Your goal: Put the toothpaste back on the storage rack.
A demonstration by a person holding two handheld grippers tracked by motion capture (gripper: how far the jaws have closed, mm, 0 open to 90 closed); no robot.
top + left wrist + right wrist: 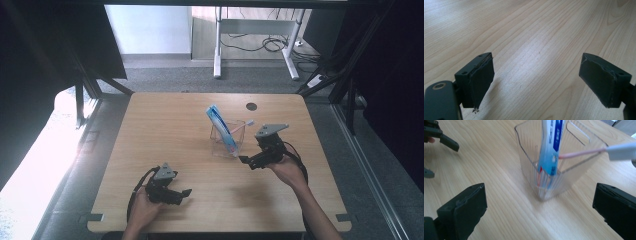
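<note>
Clear ribbed plastic holder [549,187] upright mid-desk; blue-and-white toothpaste tube [550,147] leaning inside; pink toothbrush [584,153] slanting over the rim, white head outside.

Toothpaste tube [551,147] cut off at the top edge of the right gripper view, cap end blurred behind the ribbed wall of the clear plastic holder [574,178]; print on the tube too smeared to read. Toothbrush [621,151] head cropped by the right edge, bristles blurred; lower handle lost behind the tube. Holder's far rim clipped by the top edge. Right gripper [539,207] seen as two jaw tips cropped at the bottom and right edges. Left gripper [536,82] body cropped at the bottom corners. In the high view, toothbrush [242,125] too small for detail; forearms cut off at the bottom edge.
</note>
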